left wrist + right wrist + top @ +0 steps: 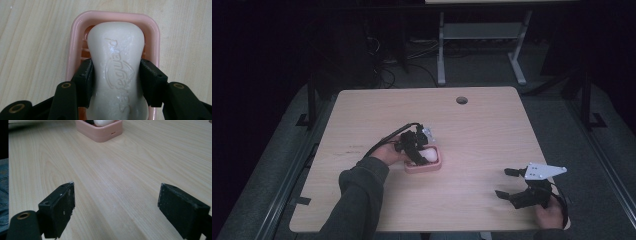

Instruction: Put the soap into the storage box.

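A white bar of soap point(117, 67) with raised lettering lies in a pink soap dish point(75, 35) near the middle of the table. My left gripper point(116, 82) is shut on the soap, its black pads point(86, 80) pressed against both narrow sides. From above, the left gripper point(416, 150) leans over the pink soap dish point(432, 166) and the soap point(429, 156) shows as a pale lump. My right gripper point(506, 183) stands open near the table's front right, nothing between its jaws. In the right gripper view its gripper point(116, 207) faces the far-off soap dish point(100, 131).
The light wooden table point(482, 130) has a round cable hole point(461, 100) near its back edge. A grey desk frame point(482, 45) and cables stand on the dark floor behind. A person's sleeved forearm point(357, 195) comes in from the front left.
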`<state>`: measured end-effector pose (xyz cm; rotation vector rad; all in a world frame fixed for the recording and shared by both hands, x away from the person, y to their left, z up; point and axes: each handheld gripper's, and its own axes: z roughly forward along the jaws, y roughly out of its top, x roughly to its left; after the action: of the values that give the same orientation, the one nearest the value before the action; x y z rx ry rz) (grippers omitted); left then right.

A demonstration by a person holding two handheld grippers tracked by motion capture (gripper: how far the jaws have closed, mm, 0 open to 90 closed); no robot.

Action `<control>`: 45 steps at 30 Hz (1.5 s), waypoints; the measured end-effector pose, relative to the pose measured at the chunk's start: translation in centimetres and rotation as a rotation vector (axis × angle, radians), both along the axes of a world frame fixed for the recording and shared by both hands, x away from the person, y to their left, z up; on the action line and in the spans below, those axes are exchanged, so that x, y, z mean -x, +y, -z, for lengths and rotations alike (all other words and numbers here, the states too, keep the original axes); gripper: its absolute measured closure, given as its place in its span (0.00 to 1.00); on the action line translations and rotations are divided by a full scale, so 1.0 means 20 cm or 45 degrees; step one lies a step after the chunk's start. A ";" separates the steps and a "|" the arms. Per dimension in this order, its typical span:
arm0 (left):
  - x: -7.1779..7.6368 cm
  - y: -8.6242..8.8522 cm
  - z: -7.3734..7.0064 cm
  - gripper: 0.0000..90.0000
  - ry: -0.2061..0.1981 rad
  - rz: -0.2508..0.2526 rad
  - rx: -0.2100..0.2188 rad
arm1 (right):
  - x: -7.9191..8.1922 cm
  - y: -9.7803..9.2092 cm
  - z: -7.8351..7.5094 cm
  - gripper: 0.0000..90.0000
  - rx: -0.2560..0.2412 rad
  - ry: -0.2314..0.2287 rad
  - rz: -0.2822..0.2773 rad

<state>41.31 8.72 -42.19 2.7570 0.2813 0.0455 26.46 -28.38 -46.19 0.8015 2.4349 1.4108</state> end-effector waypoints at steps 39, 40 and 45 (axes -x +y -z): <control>0.06 0.06 -0.12 0.44 -0.084 -0.049 0.047 | -0.01 0.01 0.00 0.15 0.011 0.007 -0.001; 0.06 0.07 -0.13 0.44 -0.089 -0.049 0.050 | -0.01 0.01 0.00 0.15 0.010 0.007 0.000; 0.08 0.10 -0.16 0.42 -0.098 -0.056 0.045 | -0.01 0.02 0.00 0.15 0.012 0.009 0.003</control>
<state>39.67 10.64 -39.02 2.7064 0.3190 0.1560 26.60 -28.07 -46.24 0.8080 2.4433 1.3969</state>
